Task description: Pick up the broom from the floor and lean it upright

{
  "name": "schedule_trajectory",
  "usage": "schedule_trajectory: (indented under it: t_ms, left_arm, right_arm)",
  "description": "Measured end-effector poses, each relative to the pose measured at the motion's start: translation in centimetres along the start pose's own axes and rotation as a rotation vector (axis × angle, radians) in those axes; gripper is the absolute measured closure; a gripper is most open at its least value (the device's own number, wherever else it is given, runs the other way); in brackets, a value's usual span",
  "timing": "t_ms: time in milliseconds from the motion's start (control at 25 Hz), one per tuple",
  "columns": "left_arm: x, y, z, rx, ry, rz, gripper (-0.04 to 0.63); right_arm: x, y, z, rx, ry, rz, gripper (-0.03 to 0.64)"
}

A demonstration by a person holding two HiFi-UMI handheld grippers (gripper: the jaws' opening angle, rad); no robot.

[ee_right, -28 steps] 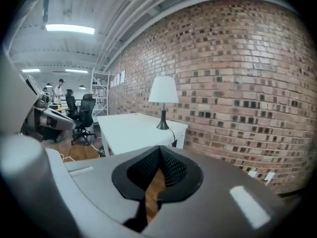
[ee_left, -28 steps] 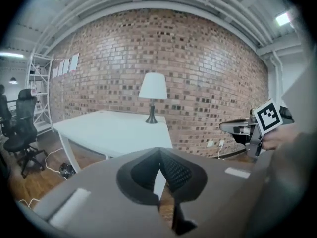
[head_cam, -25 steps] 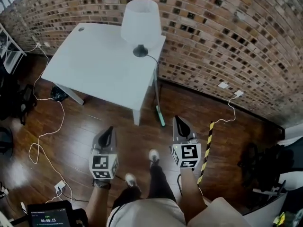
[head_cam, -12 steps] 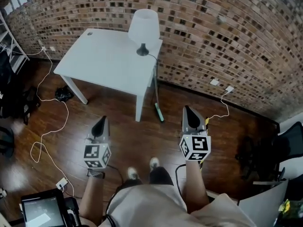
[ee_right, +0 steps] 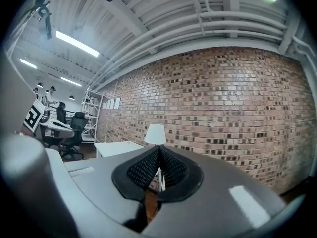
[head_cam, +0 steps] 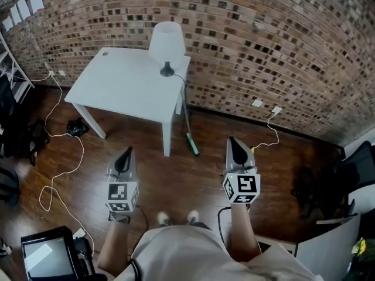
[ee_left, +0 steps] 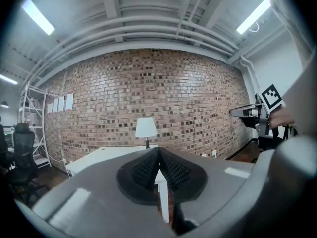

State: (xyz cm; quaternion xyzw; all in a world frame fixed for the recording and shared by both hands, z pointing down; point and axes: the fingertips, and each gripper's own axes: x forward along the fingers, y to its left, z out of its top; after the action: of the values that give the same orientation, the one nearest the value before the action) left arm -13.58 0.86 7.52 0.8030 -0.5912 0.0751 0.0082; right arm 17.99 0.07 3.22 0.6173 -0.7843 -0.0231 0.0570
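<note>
The broom stands upright, its thin handle leaning on the right edge of the white table and its green head on the wooden floor. My left gripper is shut and holds nothing; it hangs in the air well to the left of the broom and nearer to me. My right gripper is also shut and holds nothing, to the right of the green head and apart from it. Both point level at the brick wall. In the left gripper view the right gripper shows at the right.
A white lamp stands on the table's far corner against the brick wall. White cables trail over the floor at the left. A dark office chair is at the right, a tablet at the bottom left.
Both grippers have risen and come back from the table and broom, still shut. The head view has lifted, so the table and broom look smaller and farther.
</note>
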Motion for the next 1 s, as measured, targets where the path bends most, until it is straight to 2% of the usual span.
schedule_trajectory:
  t_ms: [320, 720, 1000]
  left_arm:
    - [0.7, -4.3, 0.5, -0.004, -0.007, -0.040, 0.595]
    - [0.6, -6.0, 0.2, -0.009, 0.008, -0.041, 0.595]
    - [-0.1, -5.6, -0.3, -0.018, 0.023, -0.037, 0.595]
  right_arm:
    - [-1.6, -1.2, -1.5, 0.001, 0.031, 0.032, 0.603]
    - [-1.1, -1.4, -1.5, -0.018, 0.030, 0.053, 0.604]
    - [-1.3, -1.2, -1.9, 0.000, 0.050, 0.035, 0.603]
